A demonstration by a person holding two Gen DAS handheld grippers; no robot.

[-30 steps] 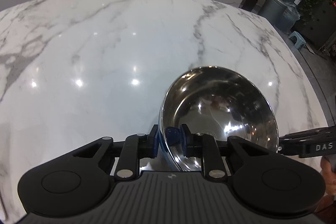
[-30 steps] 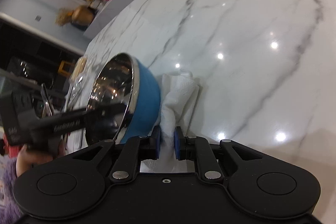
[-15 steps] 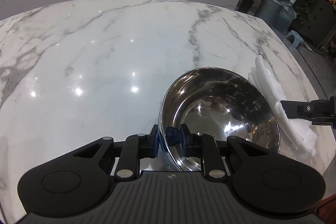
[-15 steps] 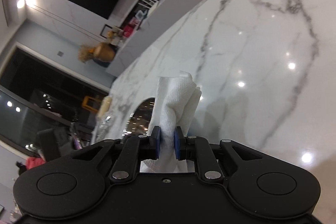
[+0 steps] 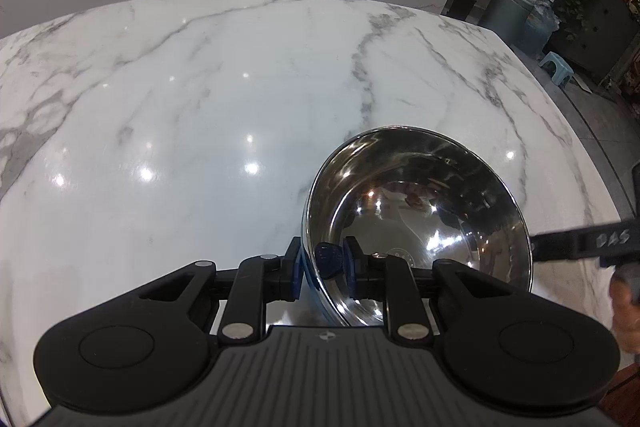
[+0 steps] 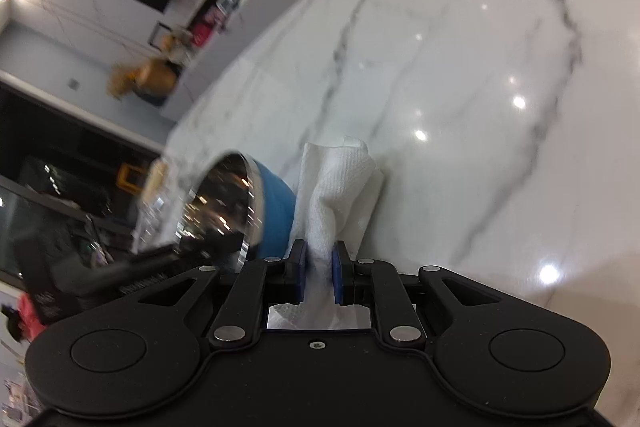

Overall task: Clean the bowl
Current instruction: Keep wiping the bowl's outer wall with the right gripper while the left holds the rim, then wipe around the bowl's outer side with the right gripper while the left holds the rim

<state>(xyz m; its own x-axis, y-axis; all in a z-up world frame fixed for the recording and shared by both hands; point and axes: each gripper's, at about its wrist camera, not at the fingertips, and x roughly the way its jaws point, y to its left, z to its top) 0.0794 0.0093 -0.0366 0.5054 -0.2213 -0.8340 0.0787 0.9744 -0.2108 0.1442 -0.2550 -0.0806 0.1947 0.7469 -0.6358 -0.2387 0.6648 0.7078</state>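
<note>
With the left gripper [image 5: 323, 267] clamped on the bowl [image 5: 416, 211] rim and the right gripper [image 6: 319, 273] pinching a paper towel [image 6: 336, 187] outside the blue wall, wiping is underway; next, likely, swab inside.

In the left wrist view the paper towel, seen half a second ago lying along the right rim of the bowl [image 5: 420, 219], is gone from sight; only the black body of the right hand-held gripper [image 6: 319, 269] now crosses that edge. From the right wrist view, the paper towel [image 6: 336, 187] now stands just beside the bowl's blue outer wall, and the bowl's shiny inside has swung back into view, blurred.
</note>
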